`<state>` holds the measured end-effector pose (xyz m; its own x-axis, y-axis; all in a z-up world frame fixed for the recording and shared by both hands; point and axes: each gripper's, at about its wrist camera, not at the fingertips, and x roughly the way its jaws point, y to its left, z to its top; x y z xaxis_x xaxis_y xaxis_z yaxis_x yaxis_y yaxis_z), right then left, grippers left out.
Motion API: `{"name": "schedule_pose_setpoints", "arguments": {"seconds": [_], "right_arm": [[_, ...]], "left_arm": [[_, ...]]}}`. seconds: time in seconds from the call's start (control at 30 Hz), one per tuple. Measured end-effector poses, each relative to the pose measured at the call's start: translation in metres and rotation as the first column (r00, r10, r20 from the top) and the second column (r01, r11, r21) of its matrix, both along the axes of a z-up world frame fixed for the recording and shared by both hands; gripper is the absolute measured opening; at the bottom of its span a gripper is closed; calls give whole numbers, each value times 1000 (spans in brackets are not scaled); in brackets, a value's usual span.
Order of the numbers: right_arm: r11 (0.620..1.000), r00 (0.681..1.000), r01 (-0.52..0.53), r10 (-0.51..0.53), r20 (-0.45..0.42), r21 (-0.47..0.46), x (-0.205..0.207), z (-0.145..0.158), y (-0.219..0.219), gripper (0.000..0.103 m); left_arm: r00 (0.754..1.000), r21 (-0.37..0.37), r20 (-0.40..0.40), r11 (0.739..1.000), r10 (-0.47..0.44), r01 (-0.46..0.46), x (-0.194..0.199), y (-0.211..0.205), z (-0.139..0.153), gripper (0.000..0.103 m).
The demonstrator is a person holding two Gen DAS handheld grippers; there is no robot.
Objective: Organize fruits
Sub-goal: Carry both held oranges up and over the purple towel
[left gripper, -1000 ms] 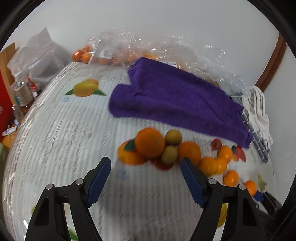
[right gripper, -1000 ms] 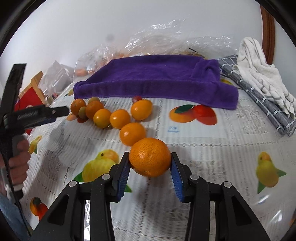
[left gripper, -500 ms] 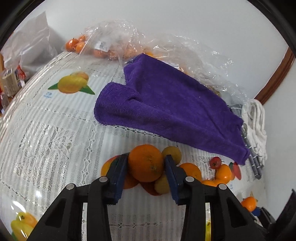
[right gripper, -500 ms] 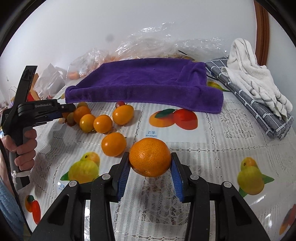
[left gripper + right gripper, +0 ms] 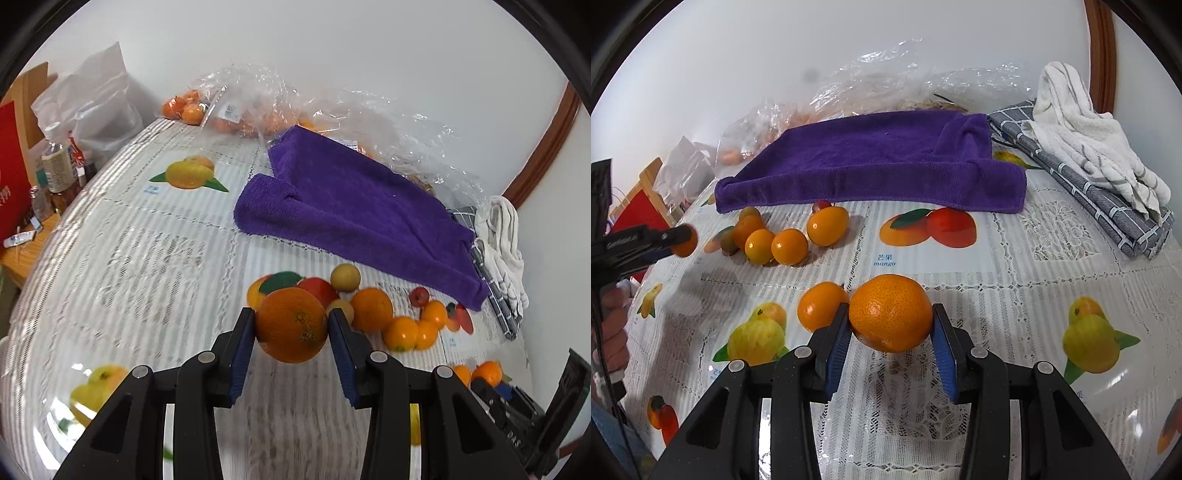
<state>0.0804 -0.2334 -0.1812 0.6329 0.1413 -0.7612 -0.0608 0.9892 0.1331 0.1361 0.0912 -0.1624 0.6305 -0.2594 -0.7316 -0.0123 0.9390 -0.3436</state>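
The left gripper (image 5: 291,325) is clamped on a round, dull-orange orange (image 5: 291,325) with a pitted, brown-flecked rind, its blue pads pressed to both sides, the jaws having just closed; the fruit is held clear of the fruit-print tablecloth (image 5: 147,258), just in front of the loose cluster of small oranges (image 5: 404,332). The right gripper (image 5: 891,314) grips a brighter, slightly flattened mandarin (image 5: 891,312) with glossy dimpled skin, above the cloth and just beside a single small orange (image 5: 820,304). A purple towel (image 5: 871,162) lies behind the fruit.
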Motion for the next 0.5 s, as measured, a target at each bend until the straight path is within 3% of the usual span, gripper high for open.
{"name": "schedule_pose_setpoints", "arguments": {"seconds": [0.5], "right_arm": [[1000, 1000, -1, 2, 19, -15, -14, 28, 9, 42]], "left_arm": [[1000, 27, 28, 1000, -13, 12, -34, -2, 40, 38]]}}
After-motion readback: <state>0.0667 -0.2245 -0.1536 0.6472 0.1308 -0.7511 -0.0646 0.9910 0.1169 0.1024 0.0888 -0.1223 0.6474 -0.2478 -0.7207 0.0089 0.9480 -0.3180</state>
